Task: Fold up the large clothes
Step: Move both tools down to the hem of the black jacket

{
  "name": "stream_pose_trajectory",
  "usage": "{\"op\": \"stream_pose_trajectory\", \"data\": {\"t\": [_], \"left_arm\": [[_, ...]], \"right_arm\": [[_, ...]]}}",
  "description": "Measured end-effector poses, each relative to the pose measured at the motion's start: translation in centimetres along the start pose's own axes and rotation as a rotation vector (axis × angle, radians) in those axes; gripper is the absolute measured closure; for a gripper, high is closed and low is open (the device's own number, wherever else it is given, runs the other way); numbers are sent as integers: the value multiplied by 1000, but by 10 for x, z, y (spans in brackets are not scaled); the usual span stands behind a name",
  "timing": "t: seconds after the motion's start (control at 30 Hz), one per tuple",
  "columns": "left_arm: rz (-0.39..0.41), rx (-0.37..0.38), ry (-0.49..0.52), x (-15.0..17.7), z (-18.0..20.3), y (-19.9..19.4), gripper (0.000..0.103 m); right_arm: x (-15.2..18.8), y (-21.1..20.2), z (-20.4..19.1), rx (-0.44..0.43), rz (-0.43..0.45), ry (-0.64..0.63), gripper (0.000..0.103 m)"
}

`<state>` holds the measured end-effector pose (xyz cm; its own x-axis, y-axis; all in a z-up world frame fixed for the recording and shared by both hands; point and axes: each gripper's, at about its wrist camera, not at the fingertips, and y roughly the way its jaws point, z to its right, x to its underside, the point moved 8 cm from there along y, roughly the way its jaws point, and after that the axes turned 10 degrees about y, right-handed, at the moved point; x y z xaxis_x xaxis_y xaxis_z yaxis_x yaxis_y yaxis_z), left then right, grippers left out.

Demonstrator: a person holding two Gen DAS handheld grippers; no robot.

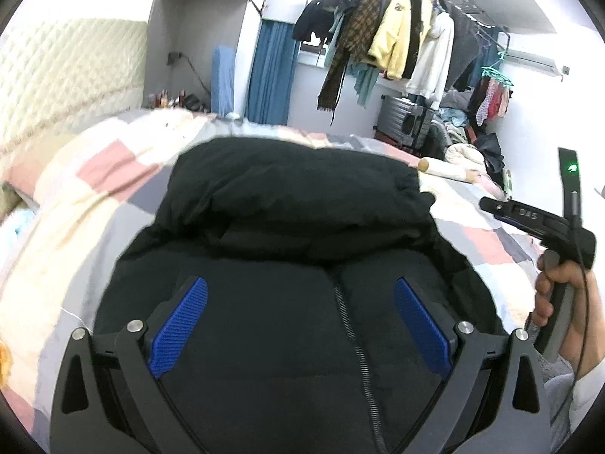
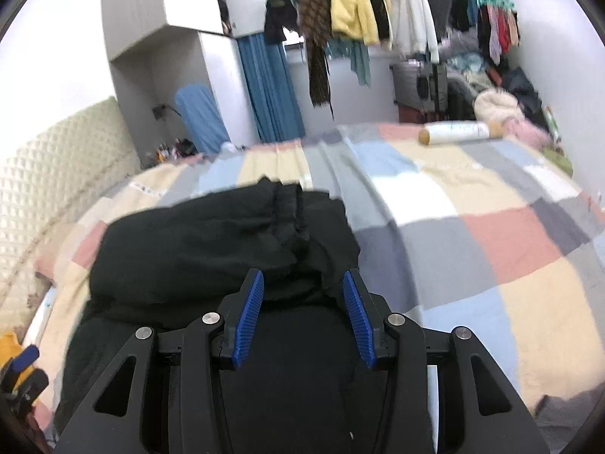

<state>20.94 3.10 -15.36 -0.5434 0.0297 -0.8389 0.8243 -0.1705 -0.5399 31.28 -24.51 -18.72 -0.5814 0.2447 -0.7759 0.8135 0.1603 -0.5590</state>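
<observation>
The left gripper point(image 1: 301, 325) gapes wide above the black jacket point(image 1: 295, 219), holding nothing. The right gripper point(image 2: 302, 316), at its three o'clock, stands partly open and empty.

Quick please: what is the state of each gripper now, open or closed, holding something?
Left gripper: jaws wide open, holding nothing, above the black jacket.
Right gripper: jaws open, holding nothing.

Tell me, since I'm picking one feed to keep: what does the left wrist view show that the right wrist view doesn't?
Left wrist only: the jacket's zipper, the hand holding the right claw, and the left claw open. Right wrist only: the right claw's parted pads and more bare quilt. Both: black jacket, hanging clothes, white roll.
</observation>
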Motion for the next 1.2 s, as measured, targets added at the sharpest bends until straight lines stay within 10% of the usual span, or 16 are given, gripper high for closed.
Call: {"op": "stream_pose_trajectory", "data": {"t": [0.6,1.2], "left_arm": [[-14,51,-31,-24,-23,-149,4],[-508,170,-437,116,-132,-85,4]], "right_arm": [[-20,-172,-18,-86,111,-85,61],[71,-114,94,-217,-457,86,55]]}}
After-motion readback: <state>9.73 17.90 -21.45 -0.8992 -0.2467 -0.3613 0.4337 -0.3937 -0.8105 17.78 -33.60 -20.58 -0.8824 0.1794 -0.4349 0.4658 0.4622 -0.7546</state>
